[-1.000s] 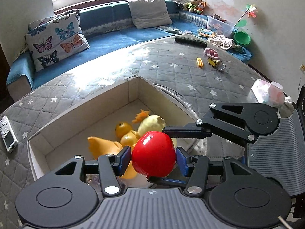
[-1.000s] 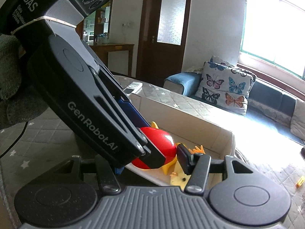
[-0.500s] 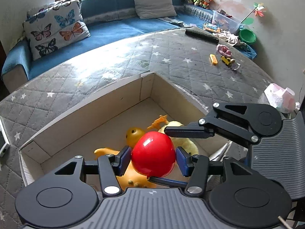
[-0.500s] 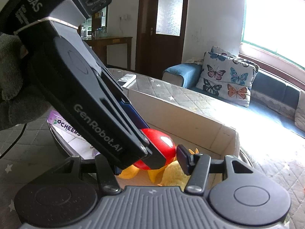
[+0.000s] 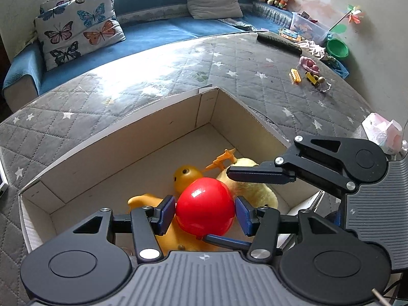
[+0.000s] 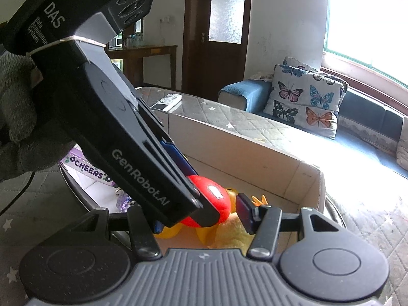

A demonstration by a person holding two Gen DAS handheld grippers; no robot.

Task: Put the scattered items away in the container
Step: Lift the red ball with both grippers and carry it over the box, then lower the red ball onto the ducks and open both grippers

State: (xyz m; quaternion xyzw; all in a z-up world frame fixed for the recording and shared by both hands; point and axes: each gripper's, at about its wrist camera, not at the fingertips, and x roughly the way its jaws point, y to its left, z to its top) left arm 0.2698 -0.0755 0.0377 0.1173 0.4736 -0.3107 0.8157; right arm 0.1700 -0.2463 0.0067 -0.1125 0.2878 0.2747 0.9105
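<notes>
Red ball (image 5: pixel 205 207) sits clamped in the left tool (image 5: pixel 205 211) over the cardboard box (image 5: pixel 153 137); right tool (image 5: pixel 244 204), at 3 o'clock, stands apart.

A glossy red ball (image 5: pixel 205 206) sits pinched between blue pads above the open cardboard box (image 5: pixel 107 140), near its 5 o'clock corner. Inside the box, yellow duck toys (image 5: pixel 185 176) and a pale plush (image 5: pixel 251 188) lie heaped. Small yellow toys (image 5: pixel 295 76) remain scattered on the quilt at 2 o'clock.
</notes>
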